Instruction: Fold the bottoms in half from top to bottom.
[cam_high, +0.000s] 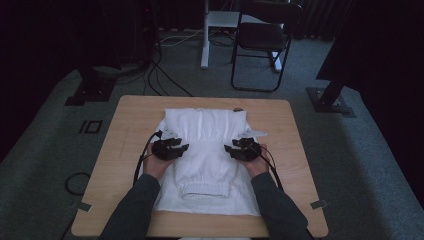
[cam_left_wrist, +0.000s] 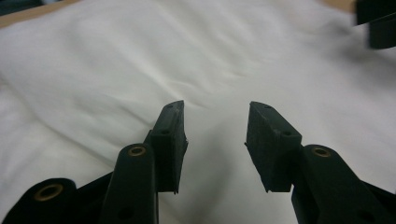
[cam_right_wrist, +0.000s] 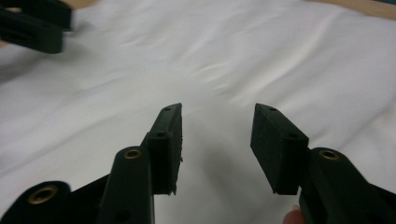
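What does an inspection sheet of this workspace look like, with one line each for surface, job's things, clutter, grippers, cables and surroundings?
Surface: wooden table, bare at the edges, tape tabs at the near corners.
Job's things: white garment, folded, lying flat mid-table, cuffed end toward the person.
Clutter: nothing seen.
Grippers: left gripper and right gripper over the garment, fingers apart, nothing between them.
Cables: one black cable trails from each gripper; more run across the floor beyond the table.
Surroundings: grey carpet, black chair, white stand, dark stands on both sides.
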